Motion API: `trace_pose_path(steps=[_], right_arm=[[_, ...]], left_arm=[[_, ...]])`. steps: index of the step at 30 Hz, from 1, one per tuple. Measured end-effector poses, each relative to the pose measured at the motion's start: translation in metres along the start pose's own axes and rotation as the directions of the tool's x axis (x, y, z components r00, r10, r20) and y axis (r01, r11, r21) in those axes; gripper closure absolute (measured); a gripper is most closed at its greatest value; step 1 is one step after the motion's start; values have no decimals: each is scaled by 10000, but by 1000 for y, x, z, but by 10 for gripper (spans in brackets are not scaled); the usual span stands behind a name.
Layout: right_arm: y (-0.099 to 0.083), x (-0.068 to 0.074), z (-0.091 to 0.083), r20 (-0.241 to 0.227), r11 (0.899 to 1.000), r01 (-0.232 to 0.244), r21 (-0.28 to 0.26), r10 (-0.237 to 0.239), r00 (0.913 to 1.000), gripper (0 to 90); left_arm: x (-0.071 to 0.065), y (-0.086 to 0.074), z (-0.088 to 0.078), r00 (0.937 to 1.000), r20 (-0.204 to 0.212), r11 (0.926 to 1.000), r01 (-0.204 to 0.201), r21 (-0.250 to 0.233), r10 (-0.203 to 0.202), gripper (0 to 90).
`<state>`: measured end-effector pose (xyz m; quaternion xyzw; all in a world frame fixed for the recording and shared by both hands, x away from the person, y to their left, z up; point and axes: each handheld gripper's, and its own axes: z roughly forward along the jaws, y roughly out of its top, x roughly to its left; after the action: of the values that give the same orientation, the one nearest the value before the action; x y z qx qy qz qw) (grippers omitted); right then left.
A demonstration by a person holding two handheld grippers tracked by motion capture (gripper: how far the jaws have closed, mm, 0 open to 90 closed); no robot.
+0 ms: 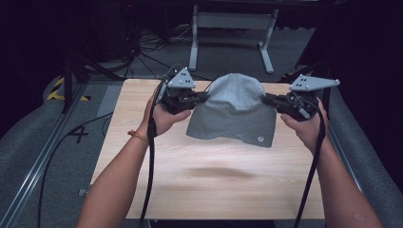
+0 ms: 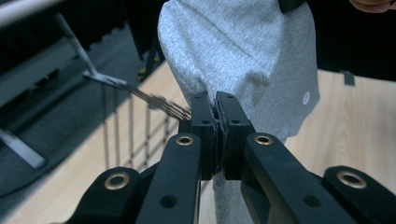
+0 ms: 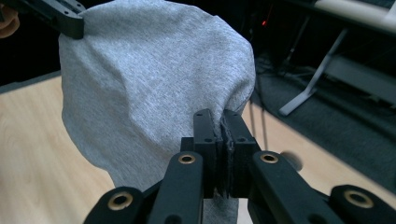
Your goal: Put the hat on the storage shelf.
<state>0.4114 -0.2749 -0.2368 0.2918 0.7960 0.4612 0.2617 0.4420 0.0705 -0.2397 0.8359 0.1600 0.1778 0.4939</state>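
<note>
You hold grey garment [image 1: 233,111] clear above counter [image 1: 142,156], left gripper [image 1: 203,96] and right gripper [image 1: 266,99] fingers clamped on opposite edges; next likely spread, lay flat

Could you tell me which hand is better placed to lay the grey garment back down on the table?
Neither clearly: the left claw and right claw each pinch an edge of the garment hanging above the table.

A soft grey heathered knit garment [image 1: 233,111] is held up above the light wooden worktop [image 1: 209,180], pinched at its left and right edges. It hangs in a rounded dome, with a small round white logo [image 1: 260,139] near its lower right hem.
</note>
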Motion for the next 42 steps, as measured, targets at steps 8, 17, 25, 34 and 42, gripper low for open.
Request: trace_pose_path(steps=[8, 17, 25, 34, 42], right_arm=[[39, -14, 10, 381, 9994, 301, -197, -294, 9988, 861], [68, -28, 23, 635, 9983, 347, -474, -317, 9975, 861], [85, -44, 35, 993, 9975, 315, -636, -251, 9947, 861], [82, -58, 56, 1102, 9988, 71, -482, -17, 9939, 861], [80, -61, 62, 1164, 9990, 47, -449, 5, 9932, 860]], left_arm=[[26, 21, -5, 9978, -614, 9995, 221, -211, -234, 870], [48, 43, -9, 9940, -1050, 9984, 264, -493, -315, 871], [68, 56, 3, 9888, -1433, 9983, 360, -450, -421, 871], [87, 48, 19, 9849, -1425, 9946, 930, -456, -987, 871], [95, 37, 24, 9767, -1787, 9925, 1120, -498, -1191, 870]])
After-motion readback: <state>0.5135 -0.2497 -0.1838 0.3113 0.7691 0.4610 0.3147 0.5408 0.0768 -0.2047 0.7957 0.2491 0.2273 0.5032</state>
